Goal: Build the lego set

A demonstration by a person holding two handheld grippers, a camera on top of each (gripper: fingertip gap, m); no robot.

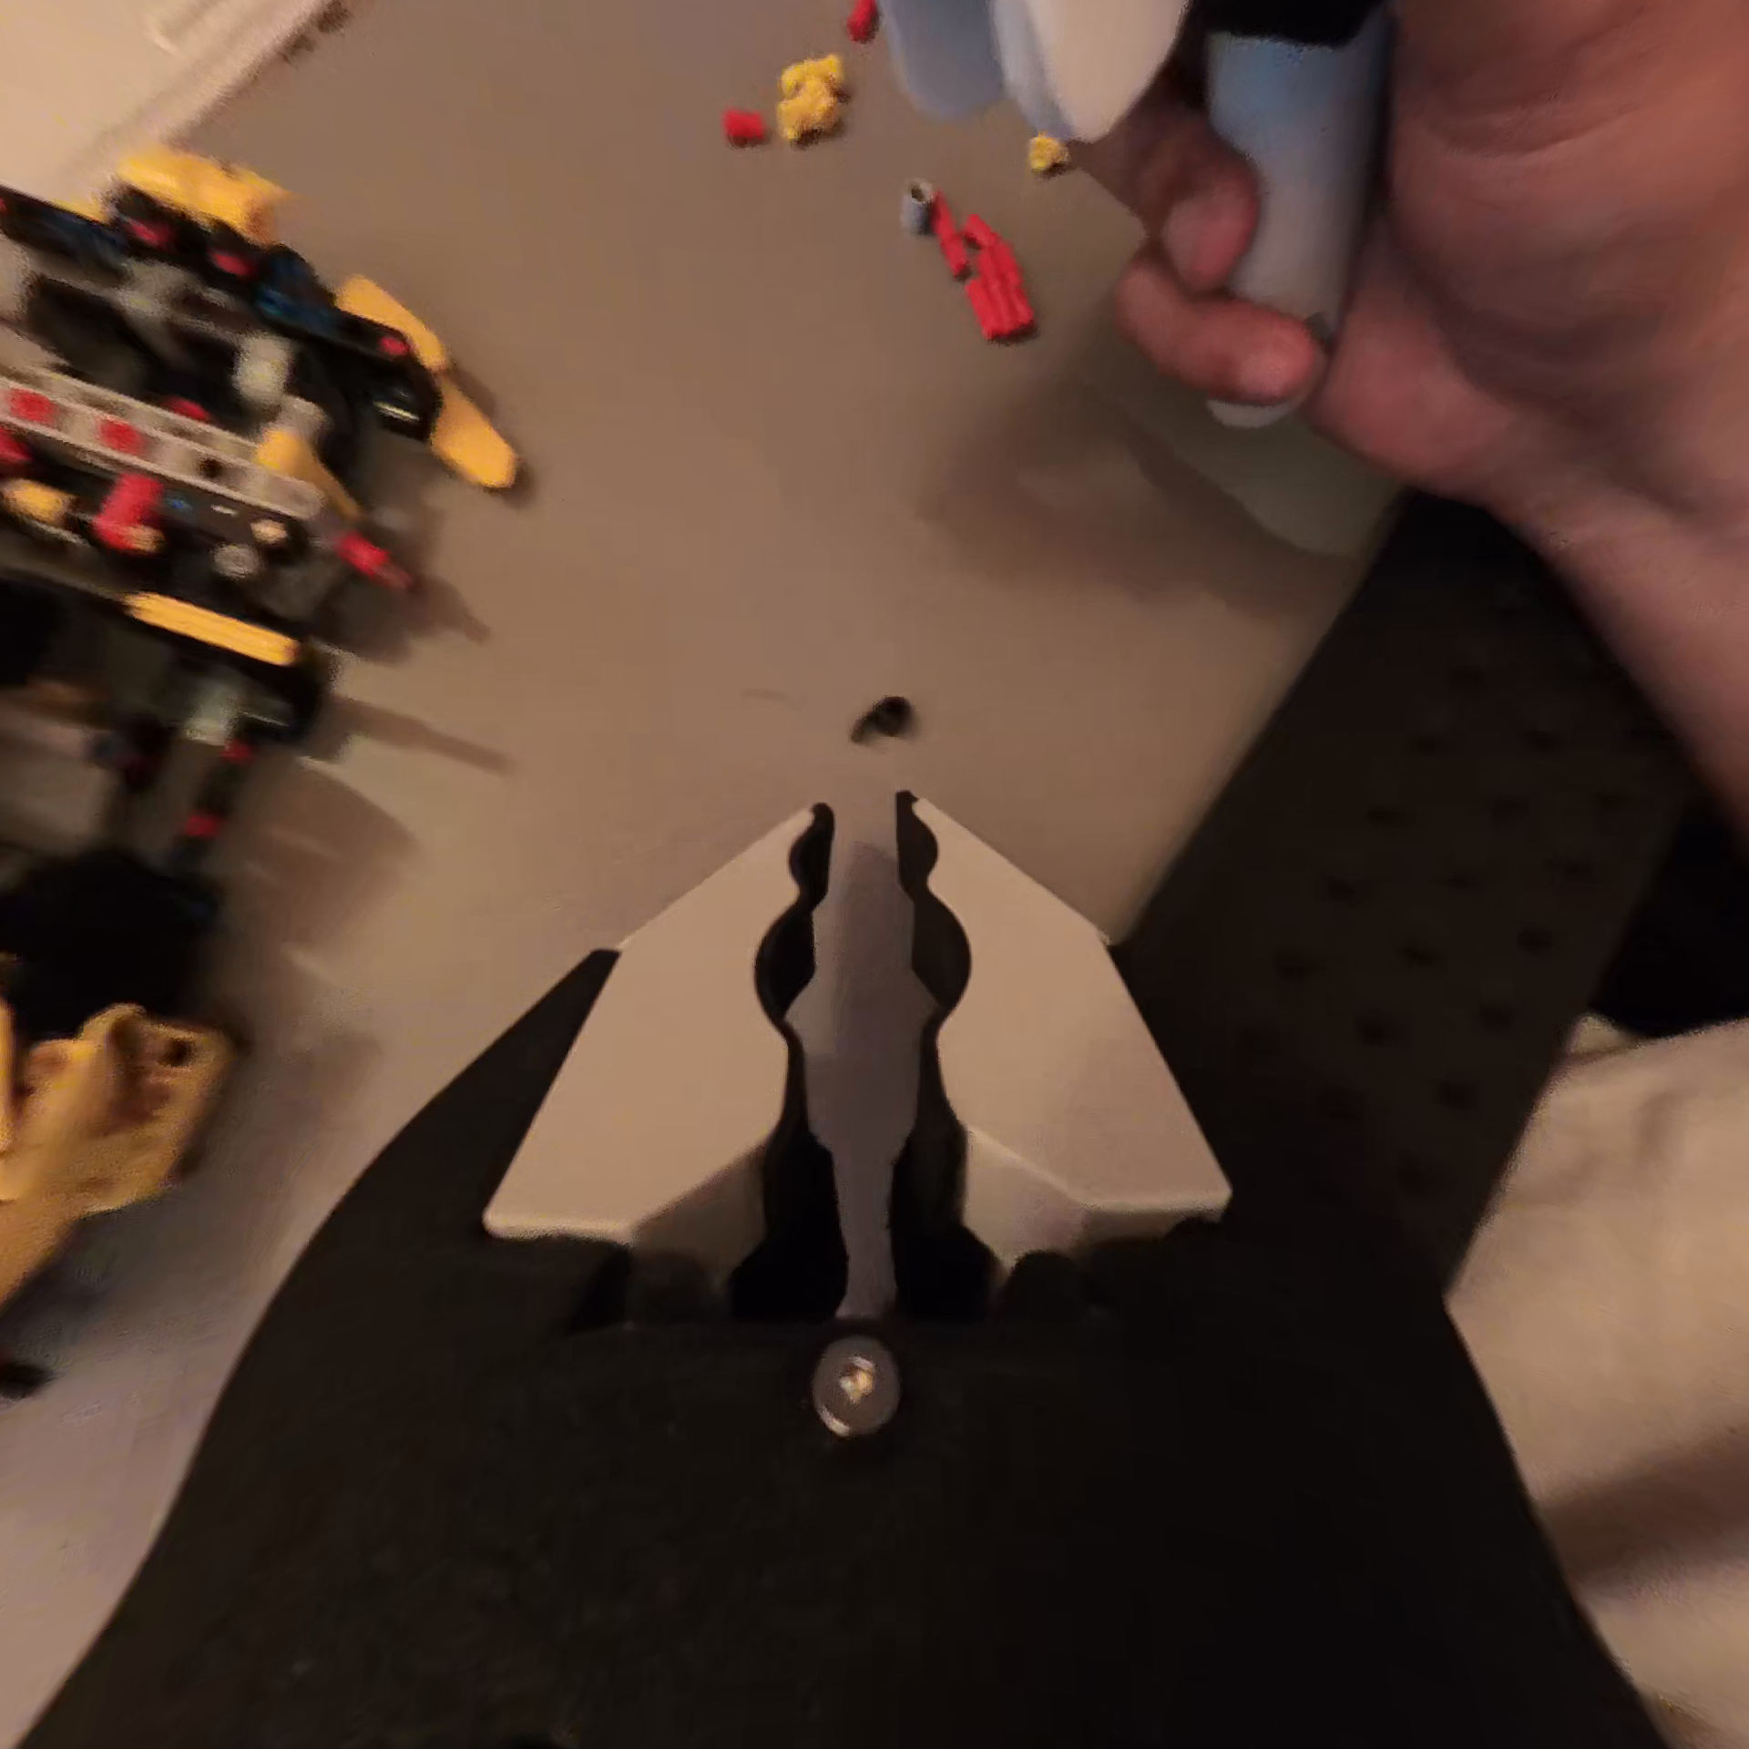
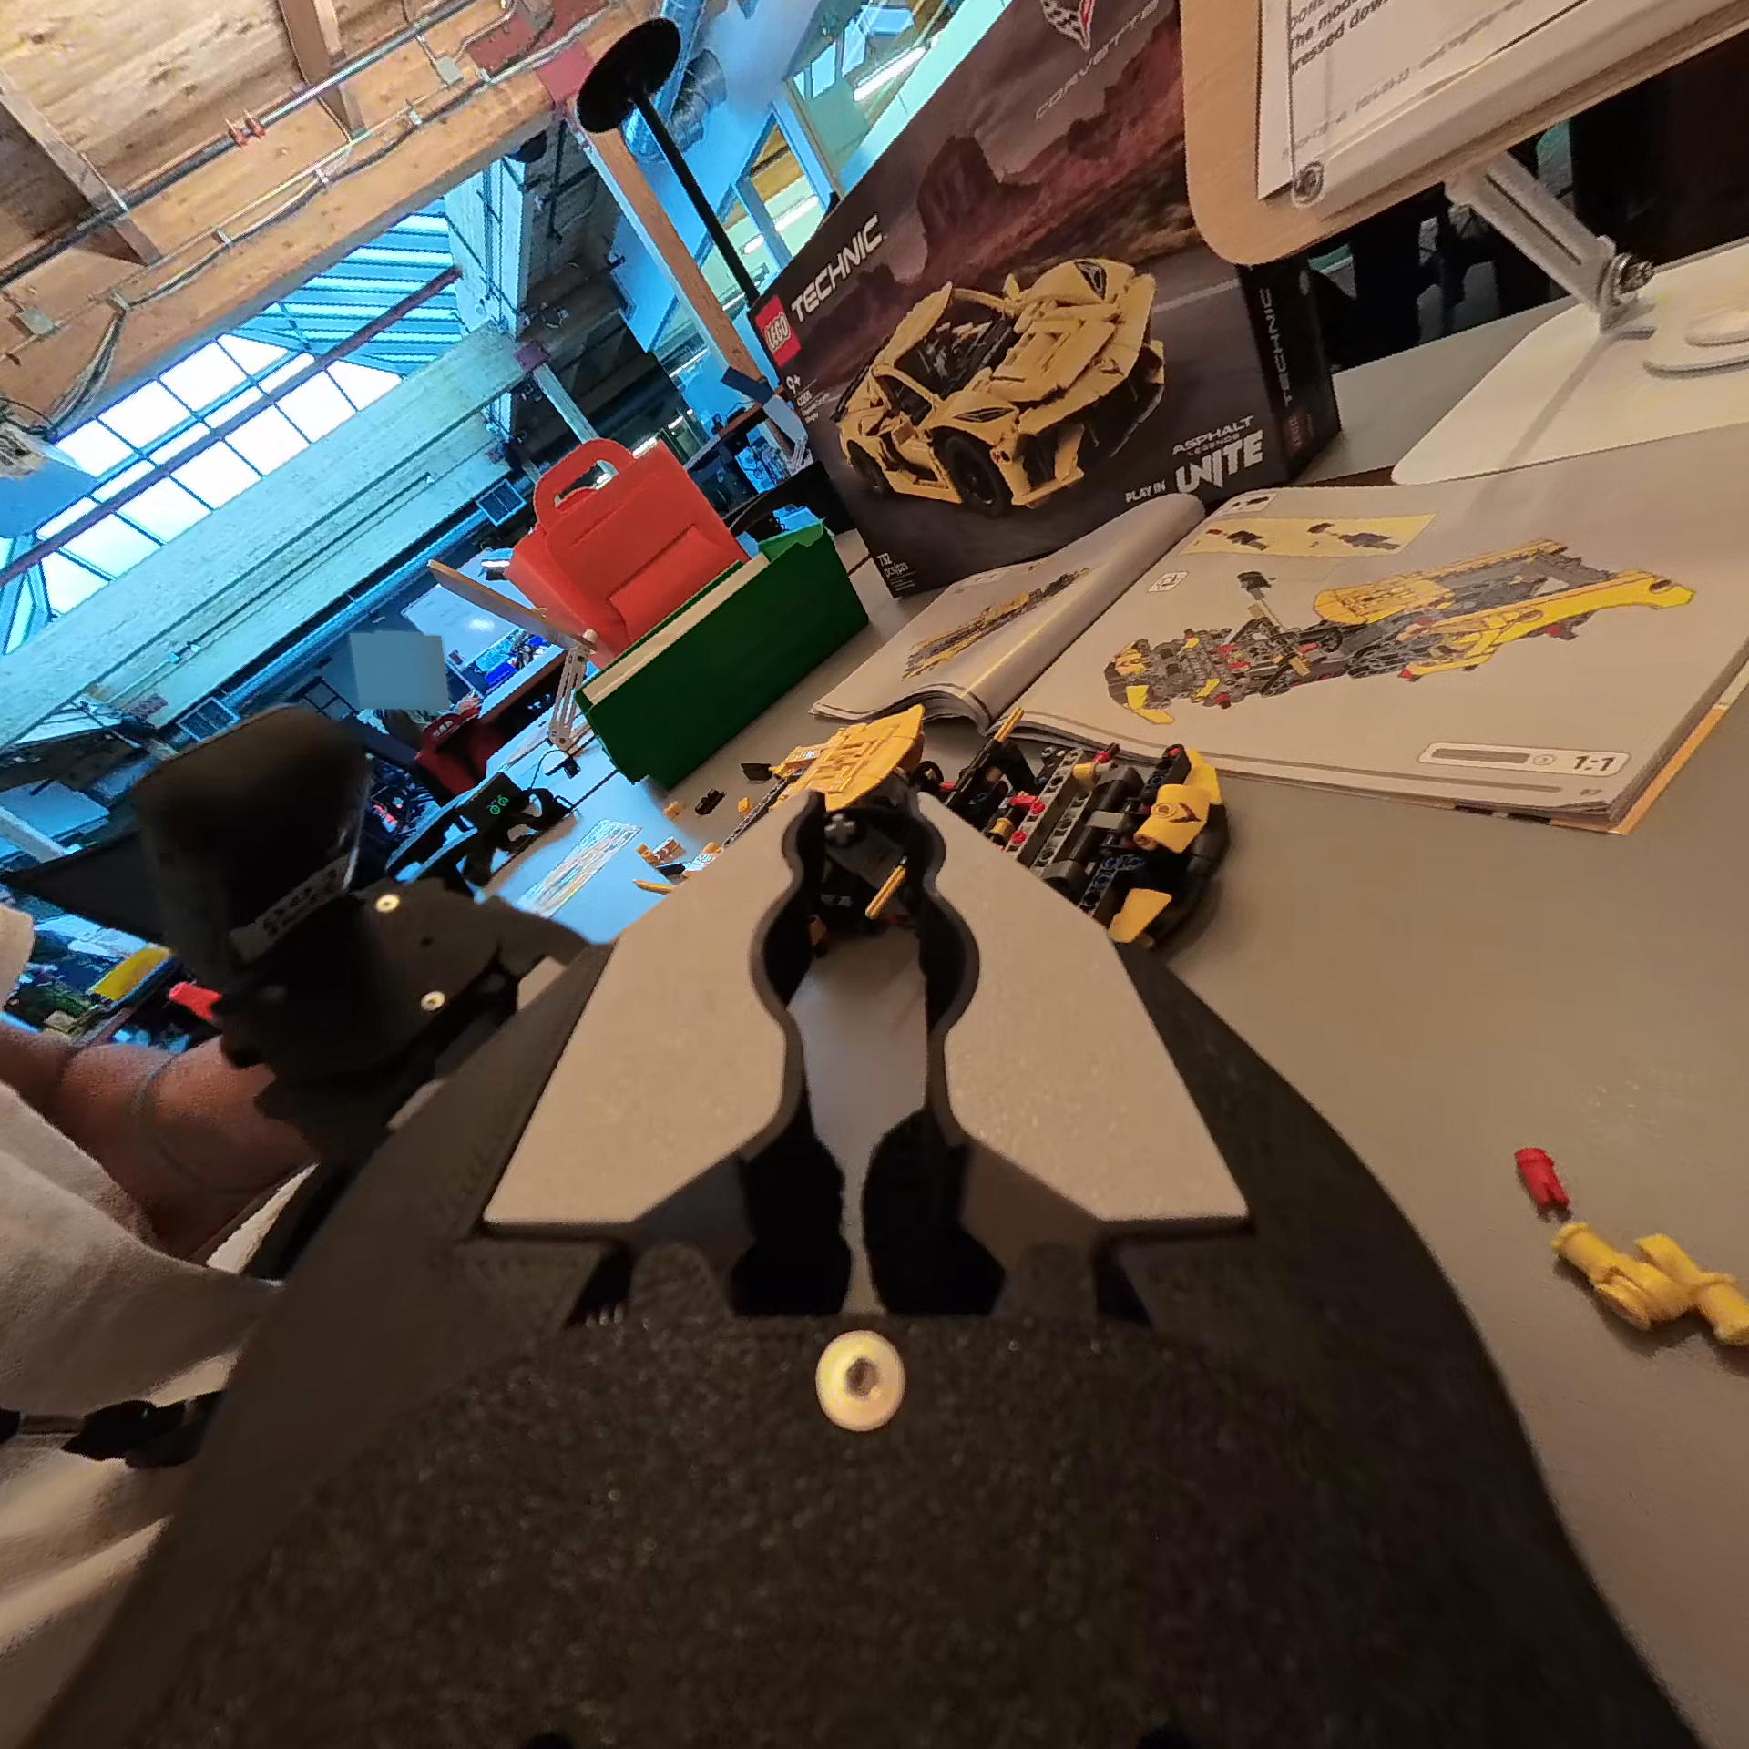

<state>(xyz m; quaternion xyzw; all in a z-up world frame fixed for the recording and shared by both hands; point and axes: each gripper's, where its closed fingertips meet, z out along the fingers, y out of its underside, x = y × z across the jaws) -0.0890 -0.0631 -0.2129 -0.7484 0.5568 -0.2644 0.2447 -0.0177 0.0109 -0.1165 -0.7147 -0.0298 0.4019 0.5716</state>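
The left claw [image 1: 863,804] hovers slightly parted and empty just short of a small black piece [image 1: 882,719] on the desk [image 1: 662,379]. The right claw [image 2: 859,823], parted and empty, points at the half-built car [image 2: 1088,823].

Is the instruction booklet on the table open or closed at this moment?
Open. In the right wrist view the instruction booklet lies flat on the table, two printed pages spread, behind the partly built car.

Tongs: 2, left tongs [image 1: 863,804] and right tongs [image 2: 863,814]. Partly built car [image 2: 1088,833]: 1. Instruction booklet [image 2: 1325,644]: 1 (open). Set box [image 2: 1041,341]: 1. Green bin [image 2: 729,653]: 1. Small black piece [image 1: 882,719]: 1.
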